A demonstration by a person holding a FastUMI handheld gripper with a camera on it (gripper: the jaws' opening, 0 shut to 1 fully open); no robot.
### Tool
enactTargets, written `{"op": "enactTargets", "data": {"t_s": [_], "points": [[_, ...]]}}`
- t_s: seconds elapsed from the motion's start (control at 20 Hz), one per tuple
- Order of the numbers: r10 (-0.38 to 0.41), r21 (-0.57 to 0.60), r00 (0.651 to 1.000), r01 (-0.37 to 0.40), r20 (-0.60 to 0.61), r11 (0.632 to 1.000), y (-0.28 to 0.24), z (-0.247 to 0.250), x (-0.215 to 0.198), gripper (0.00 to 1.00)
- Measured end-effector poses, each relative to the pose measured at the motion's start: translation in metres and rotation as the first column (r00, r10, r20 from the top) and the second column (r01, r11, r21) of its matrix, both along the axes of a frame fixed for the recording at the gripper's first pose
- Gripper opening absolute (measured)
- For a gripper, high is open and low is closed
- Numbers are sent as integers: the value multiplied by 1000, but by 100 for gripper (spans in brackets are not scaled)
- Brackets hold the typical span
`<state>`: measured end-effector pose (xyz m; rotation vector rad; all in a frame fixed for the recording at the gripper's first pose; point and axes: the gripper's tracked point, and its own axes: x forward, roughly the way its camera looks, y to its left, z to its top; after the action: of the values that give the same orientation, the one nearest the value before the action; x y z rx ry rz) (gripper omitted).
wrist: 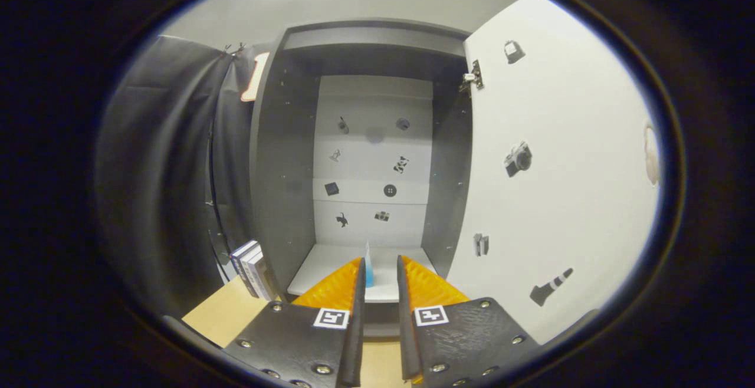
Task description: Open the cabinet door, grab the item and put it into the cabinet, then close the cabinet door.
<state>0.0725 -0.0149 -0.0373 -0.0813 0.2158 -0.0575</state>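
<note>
Before the one open cabinet (283, 199), the gripper (380, 273) fingers stand apart beside one blue item (368, 270)

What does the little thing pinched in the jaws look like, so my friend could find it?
Look at the open cabinet, its white door swung to the right. Low in front of its white bottom shelf, the gripper has its jaws nearly closed. Against the left jaw stands the item: thin, upright, white on top and blue below, unlike the flat dark stickers behind.

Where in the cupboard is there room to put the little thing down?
The white cabinet floor is bare between the grey side walls, just beyond the gripper. Its jaws hold a thin blue-and-white item. Left of the cabinet it's crowded: books stand there.
</note>
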Motion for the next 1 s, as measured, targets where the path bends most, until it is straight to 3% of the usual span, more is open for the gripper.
{"op": "enactTargets", "data": {"t_s": [0.25,0.55,1.0], "points": [[-42,-19,999,42,24,999,-13,12,-43,26],[-172,-17,984,173,54,985,-51,28,-105,26],[-414,-8,908,415,66,910,-124,36,-190,26]]}}
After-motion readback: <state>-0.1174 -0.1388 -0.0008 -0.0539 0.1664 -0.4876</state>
